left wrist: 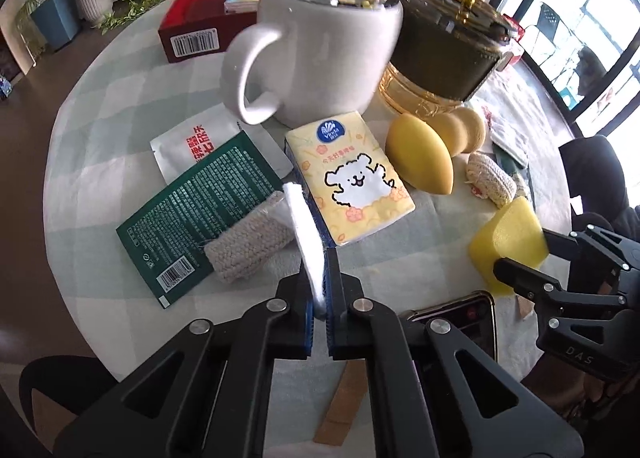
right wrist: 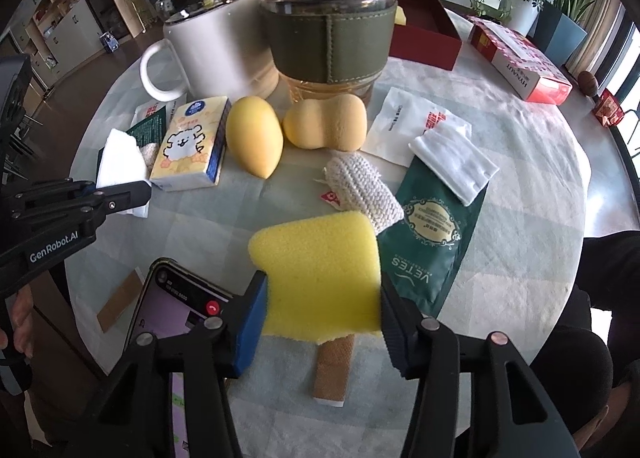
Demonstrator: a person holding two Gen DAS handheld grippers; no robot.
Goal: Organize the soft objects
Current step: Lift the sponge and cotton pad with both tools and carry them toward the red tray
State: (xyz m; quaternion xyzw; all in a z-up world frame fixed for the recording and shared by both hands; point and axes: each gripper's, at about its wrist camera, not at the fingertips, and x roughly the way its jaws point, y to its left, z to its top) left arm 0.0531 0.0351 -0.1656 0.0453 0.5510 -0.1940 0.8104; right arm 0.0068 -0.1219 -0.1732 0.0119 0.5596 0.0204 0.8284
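My left gripper (left wrist: 318, 290) is shut on a white cotton pad (left wrist: 306, 242), held edge-on above the table; the pad also shows in the right wrist view (right wrist: 120, 165). My right gripper (right wrist: 320, 310) is shut on a yellow sponge (right wrist: 320, 266), seen from the left wrist too (left wrist: 506, 246). On the table lie a tissue pack with a dog drawing (left wrist: 352, 181), a yellow egg-shaped sponge (right wrist: 252, 133), a peanut-shaped sponge (right wrist: 326, 121), two knitted rolls (left wrist: 248, 250) (right wrist: 364, 189) and more cotton pads (right wrist: 452, 161).
A white mug (left wrist: 320, 53) and a green-sleeved glass cup (right wrist: 328, 37) stand behind the soft items. A red box (left wrist: 200, 17) sits at the back. Green sachets (right wrist: 428, 250), white sachets (right wrist: 408, 117), a phone (right wrist: 172, 298) and plasters (right wrist: 332, 366) lie on the table.
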